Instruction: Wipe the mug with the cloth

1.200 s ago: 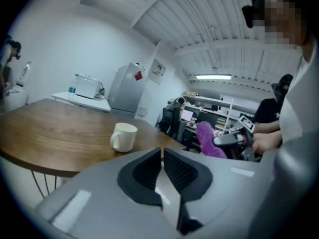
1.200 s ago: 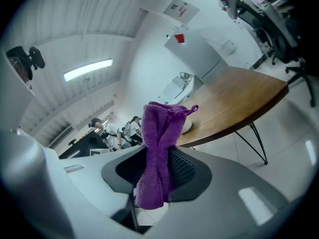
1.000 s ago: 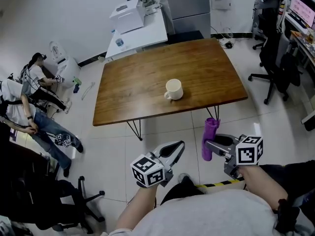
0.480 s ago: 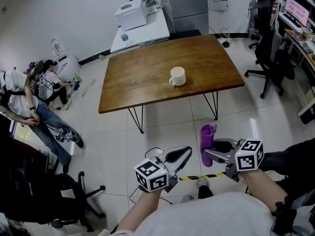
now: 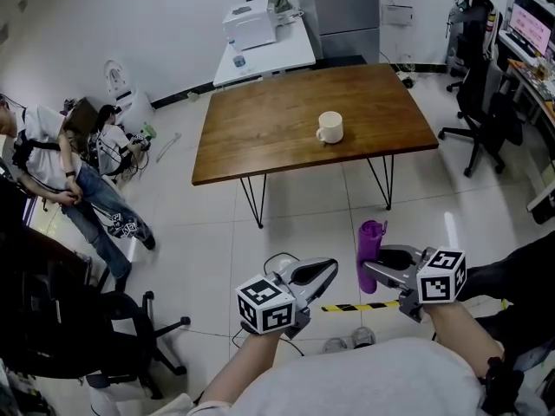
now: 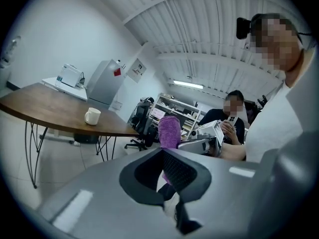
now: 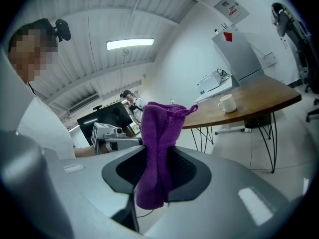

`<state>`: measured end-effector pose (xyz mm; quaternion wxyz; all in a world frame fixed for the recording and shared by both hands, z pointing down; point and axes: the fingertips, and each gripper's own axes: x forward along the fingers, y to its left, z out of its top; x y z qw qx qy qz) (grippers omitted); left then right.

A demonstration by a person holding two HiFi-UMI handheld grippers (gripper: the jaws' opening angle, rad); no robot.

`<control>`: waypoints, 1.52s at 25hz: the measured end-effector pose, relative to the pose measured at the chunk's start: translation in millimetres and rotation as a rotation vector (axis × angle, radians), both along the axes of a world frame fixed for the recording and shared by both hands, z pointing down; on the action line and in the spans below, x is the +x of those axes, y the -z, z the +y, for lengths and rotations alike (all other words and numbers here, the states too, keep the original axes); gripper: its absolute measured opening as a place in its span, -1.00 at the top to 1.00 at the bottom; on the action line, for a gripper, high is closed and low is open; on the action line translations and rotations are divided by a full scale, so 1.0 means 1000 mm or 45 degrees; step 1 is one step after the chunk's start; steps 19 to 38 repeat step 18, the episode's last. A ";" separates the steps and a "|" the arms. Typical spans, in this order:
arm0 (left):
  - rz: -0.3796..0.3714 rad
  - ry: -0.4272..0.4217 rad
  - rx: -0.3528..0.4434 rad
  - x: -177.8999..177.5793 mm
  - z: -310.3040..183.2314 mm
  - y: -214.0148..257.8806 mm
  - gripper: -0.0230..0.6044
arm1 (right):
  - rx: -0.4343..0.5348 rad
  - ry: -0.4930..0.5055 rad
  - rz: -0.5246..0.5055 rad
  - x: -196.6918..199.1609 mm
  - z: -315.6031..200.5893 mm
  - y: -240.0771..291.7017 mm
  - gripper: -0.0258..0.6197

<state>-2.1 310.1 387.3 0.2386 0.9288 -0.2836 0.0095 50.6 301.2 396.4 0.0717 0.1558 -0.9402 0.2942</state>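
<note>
A cream mug (image 5: 329,127) stands on the brown wooden table (image 5: 260,128), far ahead of both grippers; it also shows as a small mug (image 6: 92,116) in the left gripper view and a mug (image 7: 227,103) in the right gripper view. My right gripper (image 5: 371,269) is shut on a purple cloth (image 5: 370,254) that sticks up between its jaws, the cloth (image 7: 157,151) filling the middle of its own view. My left gripper (image 5: 323,269) is shut with nothing in it, held over the floor beside the right one. The same cloth (image 6: 169,132) shows beyond the left jaws.
A white side table (image 5: 264,46) with a printer stands behind the wooden one. Office chairs (image 5: 486,115) are at the right, another chair (image 5: 78,332) at lower left. Two people (image 5: 69,176) are at the left wall. Yellow-black tape (image 5: 364,306) runs across the tiled floor.
The view has drawn back from the table, so the table and mug sit farther off and more floor shows. Both grippers keep their pose; the cloth stays in the right one.
</note>
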 end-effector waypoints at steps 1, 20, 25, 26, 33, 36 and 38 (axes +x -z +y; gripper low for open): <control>-0.002 -0.008 -0.004 0.003 0.001 0.001 0.92 | 0.001 0.006 -0.004 0.000 0.001 0.001 0.52; 0.047 -0.020 0.005 0.024 0.001 0.013 0.92 | 0.015 0.056 -0.008 0.011 0.008 0.011 0.52; 0.047 -0.020 0.005 0.024 0.001 0.013 0.92 | 0.015 0.056 -0.008 0.011 0.008 0.011 0.52; 0.047 -0.020 0.005 0.024 0.001 0.013 0.92 | 0.015 0.056 -0.008 0.011 0.008 0.011 0.52; 0.047 -0.020 0.005 0.024 0.001 0.013 0.92 | 0.015 0.056 -0.008 0.011 0.008 0.011 0.52; 0.047 -0.020 0.005 0.024 0.001 0.013 0.92 | 0.015 0.056 -0.008 0.011 0.008 0.011 0.52; 0.047 -0.020 0.005 0.024 0.001 0.013 0.92 | 0.015 0.056 -0.008 0.011 0.008 0.011 0.52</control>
